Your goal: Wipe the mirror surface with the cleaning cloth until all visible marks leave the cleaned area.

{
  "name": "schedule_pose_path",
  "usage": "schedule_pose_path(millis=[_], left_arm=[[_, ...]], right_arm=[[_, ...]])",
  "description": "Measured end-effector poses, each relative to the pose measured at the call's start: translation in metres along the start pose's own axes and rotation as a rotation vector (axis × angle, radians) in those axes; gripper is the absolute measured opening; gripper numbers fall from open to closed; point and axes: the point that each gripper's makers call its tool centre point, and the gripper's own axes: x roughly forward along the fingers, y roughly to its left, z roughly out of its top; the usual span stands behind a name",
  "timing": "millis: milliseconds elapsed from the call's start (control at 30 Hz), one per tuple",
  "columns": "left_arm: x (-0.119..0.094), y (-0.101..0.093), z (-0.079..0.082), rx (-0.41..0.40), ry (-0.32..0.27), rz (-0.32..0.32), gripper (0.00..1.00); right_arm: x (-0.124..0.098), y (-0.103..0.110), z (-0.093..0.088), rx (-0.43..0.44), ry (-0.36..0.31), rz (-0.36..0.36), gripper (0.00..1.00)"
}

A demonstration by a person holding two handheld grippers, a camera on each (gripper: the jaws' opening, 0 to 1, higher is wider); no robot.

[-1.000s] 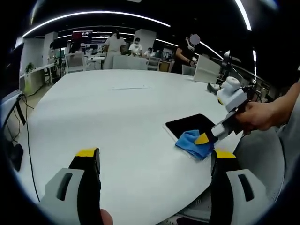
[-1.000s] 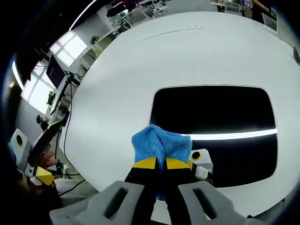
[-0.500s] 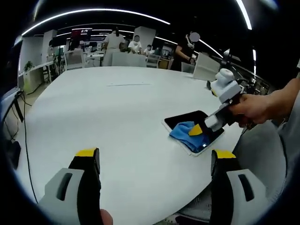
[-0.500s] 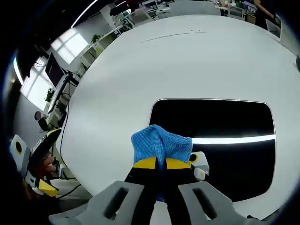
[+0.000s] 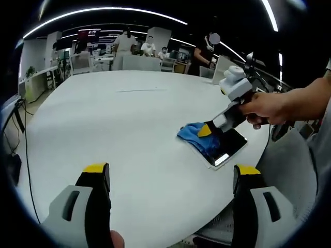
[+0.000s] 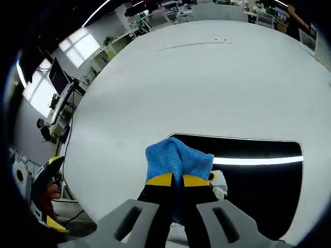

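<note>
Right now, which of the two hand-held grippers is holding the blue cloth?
The right hand-held gripper: its jaws are shut on the blue cleaning cloth over the mirror. The left hand-held gripper hangs open above the white table.

Mirror (image 6: 248, 186): dark rectangular pane, flat near desk (image 6: 207, 88) edge, reflecting a light strip. Blue cleaning cloth (image 6: 177, 160): bunched, pressed on the mirror's end.

No readable text, label, brand or number anywhere
</note>
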Motion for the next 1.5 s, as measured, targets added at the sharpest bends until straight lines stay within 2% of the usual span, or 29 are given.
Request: schedule_pose_path(millis=[233, 567, 800, 1500], left_arm=[[0.0, 0.001, -0.002, -0.011, -0.003, 0.006, 0.99], [0.0, 0.004, -0.003, -0.015, 0.005, 0.007, 0.99], [0.002, 0.007, 0.001, -0.009, 0.002, 0.006, 0.99], [0.0, 0.003, 0.002, -0.007, -0.004, 0.012, 0.99]], right_arm=[[0.008, -0.005, 0.015, 0.017, -0.01, -0.003, 0.0], [0.015, -0.009, 0.033, -0.022, -0.03, -0.024, 0.0], [0.013, -0.012, 0.031, -0.074, -0.032, -0.045, 0.0], [-0.002, -0.048, 0.027, -0.014, -0.03, -0.082, 0.0]])
